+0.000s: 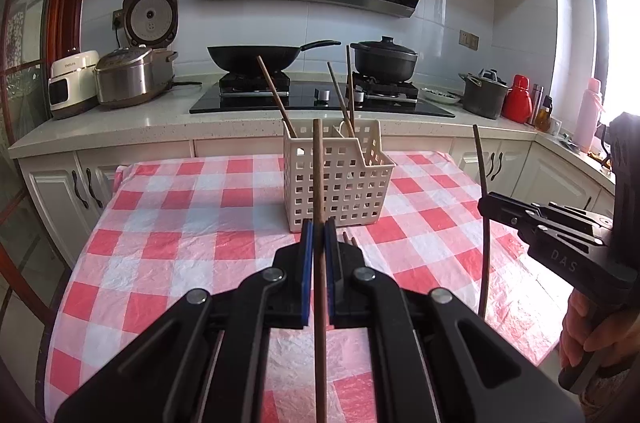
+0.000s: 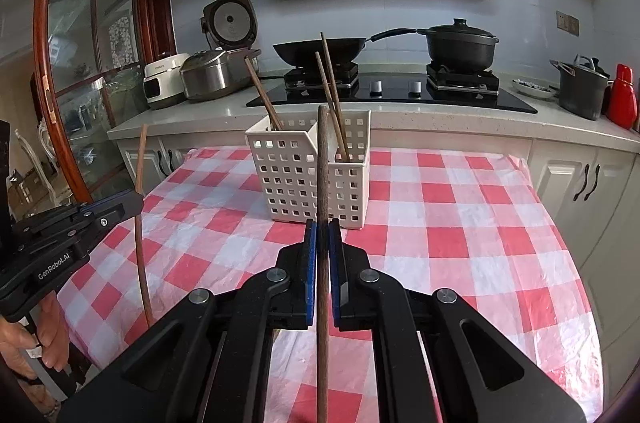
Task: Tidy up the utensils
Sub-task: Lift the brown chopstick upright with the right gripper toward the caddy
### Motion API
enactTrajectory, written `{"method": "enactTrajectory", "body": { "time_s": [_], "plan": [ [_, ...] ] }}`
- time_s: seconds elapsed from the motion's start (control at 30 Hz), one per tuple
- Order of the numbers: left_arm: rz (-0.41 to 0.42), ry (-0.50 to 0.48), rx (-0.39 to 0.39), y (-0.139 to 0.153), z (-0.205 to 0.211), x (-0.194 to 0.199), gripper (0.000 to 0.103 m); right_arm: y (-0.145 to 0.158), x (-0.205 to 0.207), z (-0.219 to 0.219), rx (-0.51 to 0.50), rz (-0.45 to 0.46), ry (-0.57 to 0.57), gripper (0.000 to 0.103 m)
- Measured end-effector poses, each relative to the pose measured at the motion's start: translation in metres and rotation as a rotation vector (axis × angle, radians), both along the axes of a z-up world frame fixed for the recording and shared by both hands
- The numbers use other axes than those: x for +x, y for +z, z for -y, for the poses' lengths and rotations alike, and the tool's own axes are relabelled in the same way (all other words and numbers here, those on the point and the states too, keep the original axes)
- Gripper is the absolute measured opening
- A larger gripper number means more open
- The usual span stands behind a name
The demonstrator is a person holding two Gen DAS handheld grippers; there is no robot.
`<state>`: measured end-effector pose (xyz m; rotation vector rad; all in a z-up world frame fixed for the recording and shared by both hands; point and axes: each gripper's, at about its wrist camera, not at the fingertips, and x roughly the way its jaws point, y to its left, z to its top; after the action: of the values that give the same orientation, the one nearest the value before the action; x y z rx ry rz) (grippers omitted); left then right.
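Both grippers are loaded: my left gripper (image 1: 319, 223) is clamped tight on a brown chopstick (image 1: 318, 175) held upright, and my right gripper (image 2: 322, 225) is closed the same way on a darker chopstick (image 2: 323, 159). I judge this the carry step, with the drop still to do. White basket (image 1: 336, 183) stands ahead on the checked tablecloth (image 1: 180, 223), three chopsticks already leaning inside. Each tool hovers above the table, level, well short of the basket; next I must lift, advance over a compartment and lower each tip in.

Both chopsticks (image 1: 319, 179) (image 2: 322, 159) — lower ends cut off
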<state>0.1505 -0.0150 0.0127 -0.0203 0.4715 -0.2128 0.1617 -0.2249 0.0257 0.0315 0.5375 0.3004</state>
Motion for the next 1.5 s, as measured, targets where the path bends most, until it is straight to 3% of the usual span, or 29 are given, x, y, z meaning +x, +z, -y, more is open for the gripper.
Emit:
{"method": "enactTrajectory", "body": {
  "time_s": [1.13, 1.5],
  "plan": [
    [0.120, 0.001, 0.025, 0.025, 0.001, -0.024, 0.006, 0.033, -0.018, -0.010, -0.002, 0.105, 0.030, 0.006],
    [0.152, -0.013, 0.043, 0.049, 0.002, -0.010, 0.006, 0.046, 0.014, -0.013, -0.008, 0.124, 0.043, 0.006]
  ]
}}
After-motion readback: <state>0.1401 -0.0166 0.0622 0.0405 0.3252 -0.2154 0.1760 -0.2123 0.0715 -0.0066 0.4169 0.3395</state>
